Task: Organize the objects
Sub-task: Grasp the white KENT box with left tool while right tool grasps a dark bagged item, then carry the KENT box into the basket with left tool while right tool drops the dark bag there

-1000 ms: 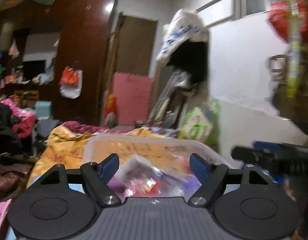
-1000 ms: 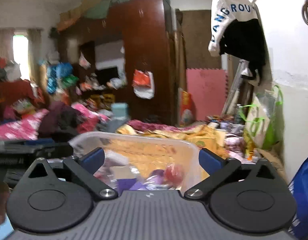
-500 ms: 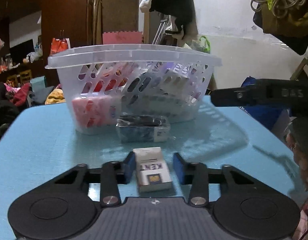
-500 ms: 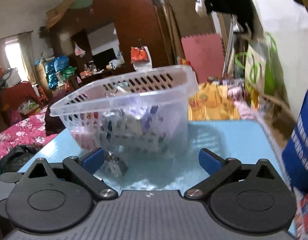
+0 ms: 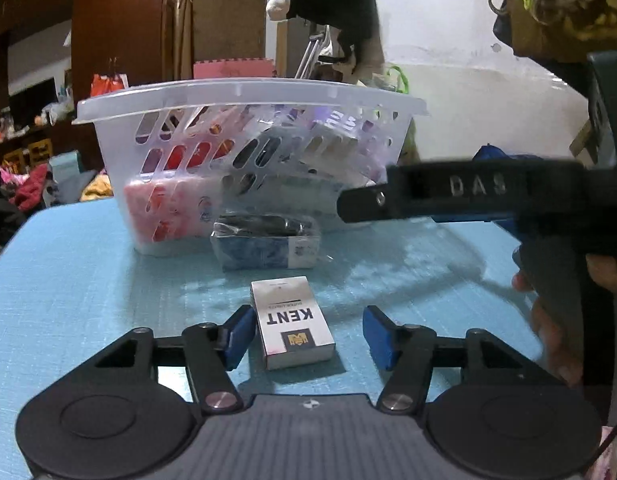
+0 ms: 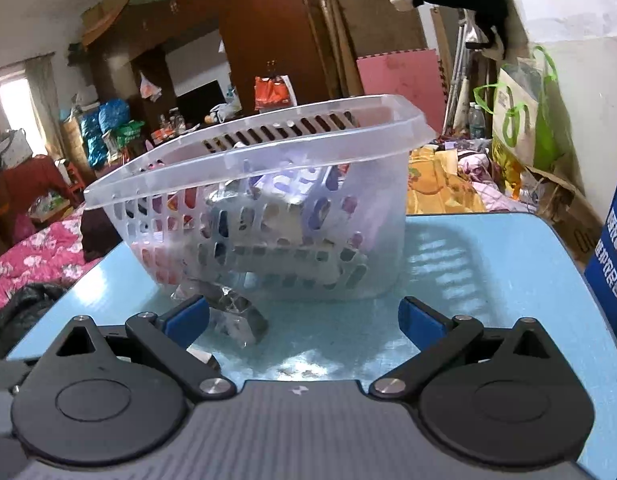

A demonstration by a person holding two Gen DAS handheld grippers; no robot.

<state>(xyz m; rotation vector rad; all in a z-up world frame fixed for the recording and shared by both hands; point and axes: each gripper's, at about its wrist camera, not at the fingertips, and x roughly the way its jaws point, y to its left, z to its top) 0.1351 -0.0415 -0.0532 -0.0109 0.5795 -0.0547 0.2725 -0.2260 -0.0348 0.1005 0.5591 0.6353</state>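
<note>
Now the left gripper (image 5: 308, 336) sits low over the blue table (image 5: 68, 300), its jaws opening around the Kent cigarette pack (image 5: 291, 322). Half a second earlier the blue pads (image 5: 238, 336) were closed against the sides of this pack; now the left pad lies just beside one edge and the right pad stands clearly apart from the other. The pack lies flat on the table between the fingers, pressed by neither. A second ago both cameras looked down into the basket from above; both have since come down to table height.

Directly ahead of the left gripper, beyond the pack, lies a wrapped blue-and-white packet (image 5: 266, 246), which appears to touch the near wall of the clear slotted basket (image 5: 248, 98). The basket already holds several packets, pink and purple among them, seen through its slots.

The right gripper (image 6: 304, 320) is spread wide with nothing between its fingers. The basket stands ahead of it, and the same wrapped packet (image 6: 232, 316) lies just inside its left finger.

Judged from this layout, the pack has been set down outside the basket and released, so this placement step looks finished. The wrapped packet seems the likely next item, though which hand will take it cannot be told.
</note>
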